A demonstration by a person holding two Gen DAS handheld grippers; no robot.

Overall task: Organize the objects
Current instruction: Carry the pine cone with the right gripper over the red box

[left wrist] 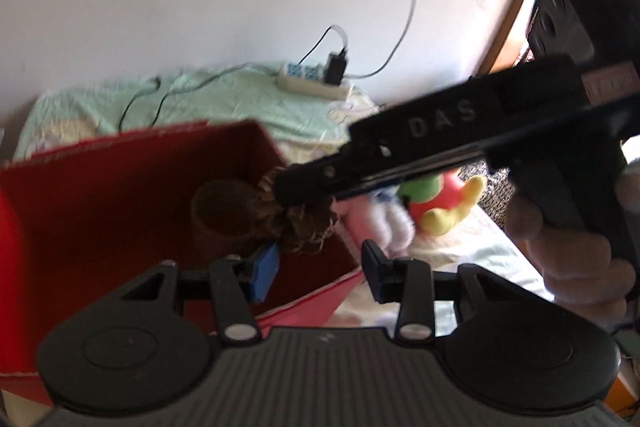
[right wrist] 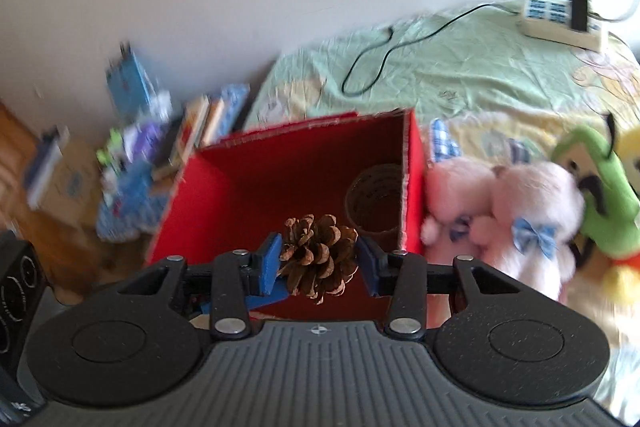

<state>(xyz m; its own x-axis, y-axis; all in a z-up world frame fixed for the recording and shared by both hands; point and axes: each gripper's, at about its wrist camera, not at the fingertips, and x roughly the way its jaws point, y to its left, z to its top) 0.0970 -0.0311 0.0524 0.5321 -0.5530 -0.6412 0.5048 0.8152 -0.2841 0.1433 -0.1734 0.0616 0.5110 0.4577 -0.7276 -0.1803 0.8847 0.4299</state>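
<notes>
Over red box [right wrist: 288,163], rt tool [right wrist: 318,259] grips pinecone [right wrist: 318,259] level.

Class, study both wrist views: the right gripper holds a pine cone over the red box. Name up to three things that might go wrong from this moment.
1. The right gripper grips the pine cone only by its scale tips; it may slip or shed scales.
2. Dropped here, the cone could strike the brown cylindrical holder already inside the red box.
3. The open left gripper hovers close by at the box's near edge, so the two could collide.
</notes>
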